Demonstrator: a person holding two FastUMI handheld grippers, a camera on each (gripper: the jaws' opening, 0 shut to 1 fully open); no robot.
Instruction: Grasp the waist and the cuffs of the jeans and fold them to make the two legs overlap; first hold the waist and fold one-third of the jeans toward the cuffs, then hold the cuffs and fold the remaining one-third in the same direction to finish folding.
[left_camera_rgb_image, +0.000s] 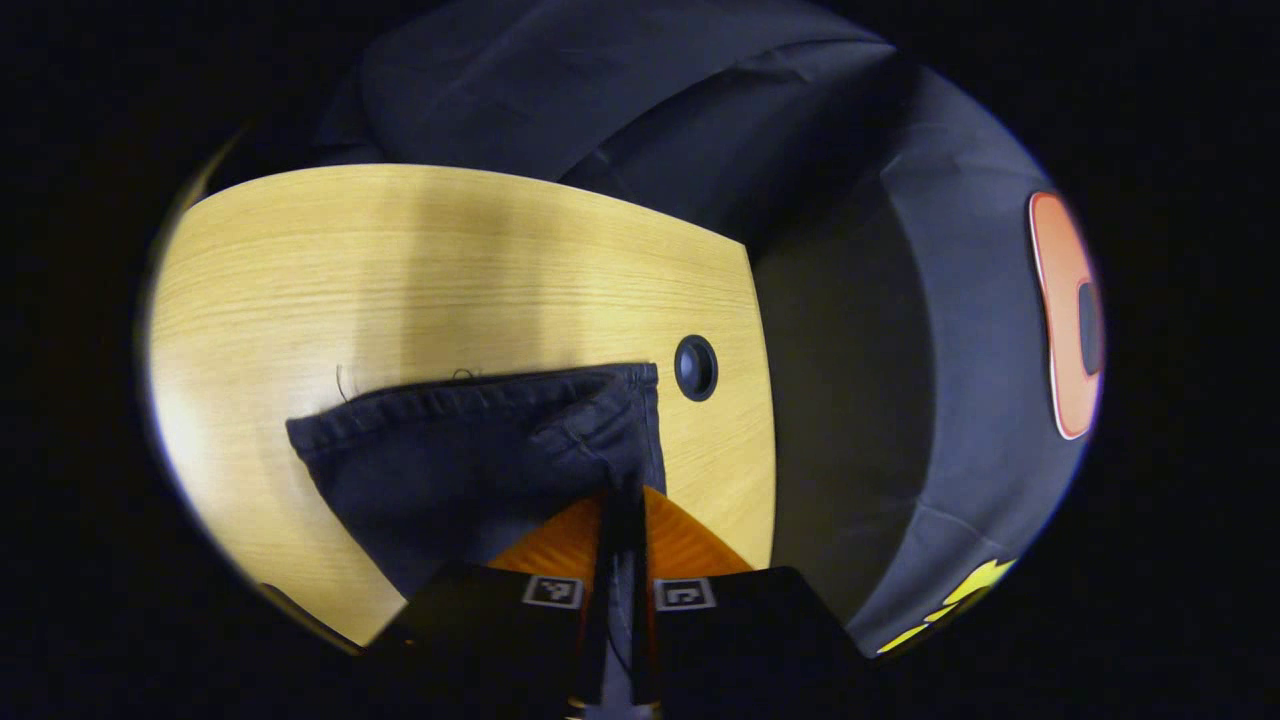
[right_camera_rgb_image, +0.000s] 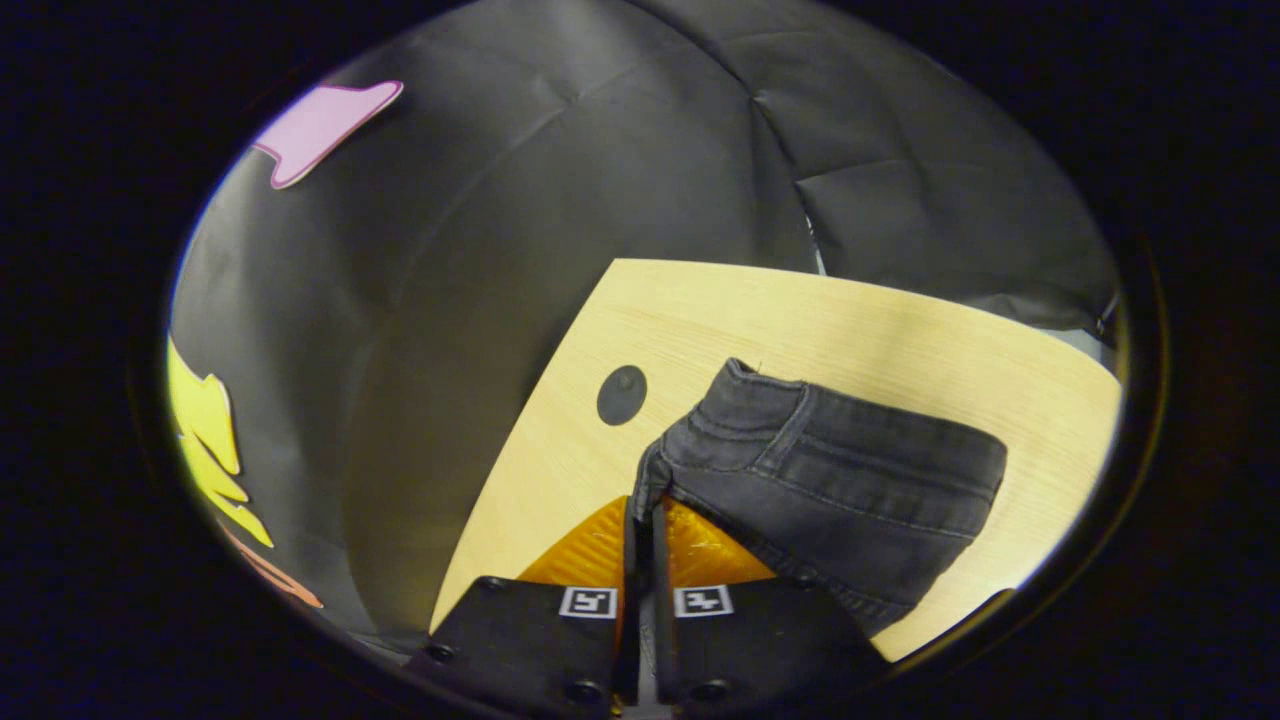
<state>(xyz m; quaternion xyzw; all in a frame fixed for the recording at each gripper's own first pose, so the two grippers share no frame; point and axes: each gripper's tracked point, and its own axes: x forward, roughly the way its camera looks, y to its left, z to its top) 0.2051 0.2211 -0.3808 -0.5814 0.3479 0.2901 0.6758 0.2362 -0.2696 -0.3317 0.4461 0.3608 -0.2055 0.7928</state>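
Observation:
Dark jeans (left_camera_rgb_image: 470, 450) lie on the pale wooden table (left_camera_rgb_image: 350, 270). A stitched hem edge with loose threads runs across the far side in the left gripper view. My left gripper (left_camera_rgb_image: 622, 500) is shut on a corner of that cloth, which is pinched between its fingers. In the right gripper view the jeans (right_camera_rgb_image: 850, 470) show a thick seamed band. My right gripper (right_camera_rgb_image: 645, 505) is shut on the near corner of it. At both grippers the cloth rises from the table (right_camera_rgb_image: 800, 310) to the fingers. The rest of the jeans is hidden.
A round dark cable hole (left_camera_rgb_image: 695, 367) sits in the table close to the held corner and the table's edge, also seen as the cable hole (right_camera_rgb_image: 621, 394) in the right gripper view. Black cloth wall (left_camera_rgb_image: 900, 330) hangs just past that edge.

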